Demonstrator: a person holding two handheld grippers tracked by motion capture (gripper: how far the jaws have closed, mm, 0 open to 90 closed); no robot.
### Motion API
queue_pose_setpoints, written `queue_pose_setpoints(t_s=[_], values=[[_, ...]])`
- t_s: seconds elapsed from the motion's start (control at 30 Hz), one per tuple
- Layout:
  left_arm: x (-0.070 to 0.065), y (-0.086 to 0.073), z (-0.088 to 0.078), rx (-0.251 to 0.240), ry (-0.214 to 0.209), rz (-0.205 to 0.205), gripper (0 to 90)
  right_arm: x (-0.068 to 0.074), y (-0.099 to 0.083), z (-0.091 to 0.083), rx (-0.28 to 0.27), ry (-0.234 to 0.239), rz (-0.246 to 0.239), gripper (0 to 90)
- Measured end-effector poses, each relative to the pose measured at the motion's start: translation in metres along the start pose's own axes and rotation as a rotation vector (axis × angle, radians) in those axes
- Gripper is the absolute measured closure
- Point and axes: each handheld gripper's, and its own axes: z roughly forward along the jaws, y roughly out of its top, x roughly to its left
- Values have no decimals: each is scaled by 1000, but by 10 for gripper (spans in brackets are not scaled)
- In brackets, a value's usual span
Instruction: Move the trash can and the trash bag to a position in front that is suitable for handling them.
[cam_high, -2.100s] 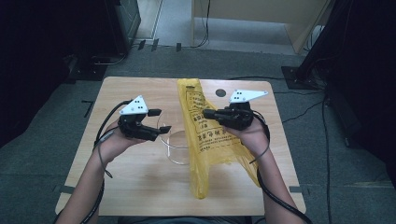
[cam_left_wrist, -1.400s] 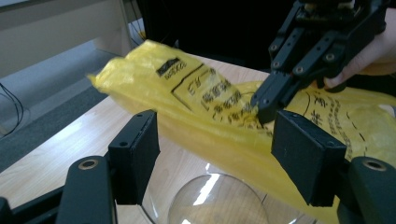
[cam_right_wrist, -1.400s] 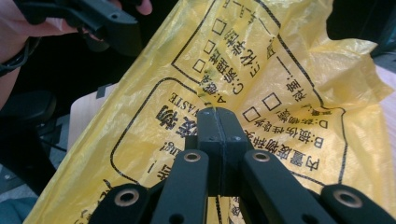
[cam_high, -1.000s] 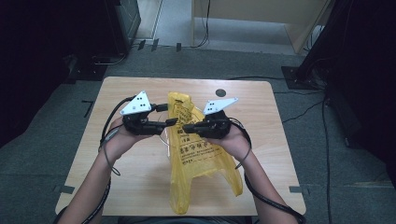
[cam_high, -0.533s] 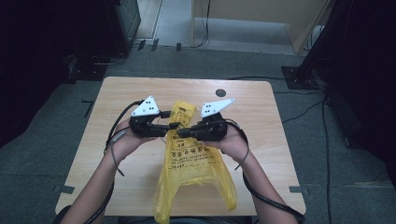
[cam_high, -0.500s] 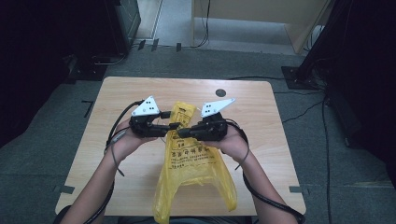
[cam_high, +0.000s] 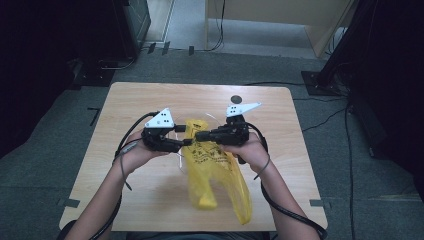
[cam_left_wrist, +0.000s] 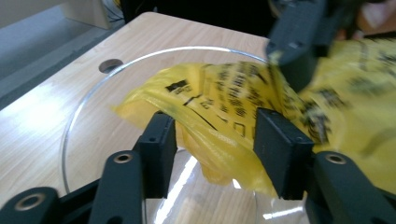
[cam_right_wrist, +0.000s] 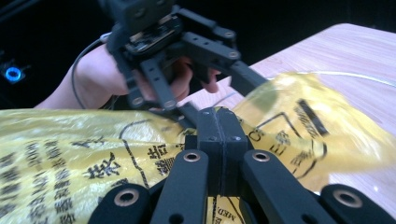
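Observation:
A yellow plastic bag (cam_high: 215, 170) with black print lies on the table, its top end lifted over a clear glass bowl (cam_high: 178, 161). My right gripper (cam_high: 199, 135) comes in from the right and is shut on the bag's upper edge; in the right gripper view its jaws (cam_right_wrist: 219, 119) meet with the plastic (cam_right_wrist: 70, 158) bunched around them. My left gripper (cam_high: 186, 135) faces it from the left. In the left gripper view its jaws (cam_left_wrist: 217, 140) have just been opening and stand apart, a fold of the bag (cam_left_wrist: 219, 98) draped between them above the bowl (cam_left_wrist: 84, 98).
The wooden table (cam_high: 125, 110) has a small dark round spot (cam_high: 236, 99) near its far edge. The bag's loose lower end reaches toward the near right edge. Cables trail from both grippers past the forearms. Dark furniture and cables lie on the floor beyond the table.
Both grippers have carried the bag's top toward the person and lowered it over the bowl. The left gripper closed in on the bag. The bag's tail swung toward the near right.

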Motion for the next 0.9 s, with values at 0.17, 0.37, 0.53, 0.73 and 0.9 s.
queue_pose_setpoints(t_s=[0.17, 0.37, 0.53, 0.73, 0.9], values=[[2, -1, -5, -6, -4, 31, 389, -7, -3, -4, -2, -40, 45, 900], [-2, 5, -15, -55, -19, 67, 336, -14, -6, -7, -17, -78, 88, 900], [-8, 8, -17, -99, -65, 89, 303, -13, -5, -8, -32, -90, 90, 900], [-12, 3, -2, -63, -124, 85, 266, -12, -3, -10, -53, -84, 95, 900], [-14, 1, 10, -64, -148, 69, 276, -10, -3, -4, -44, -79, 94, 900]])
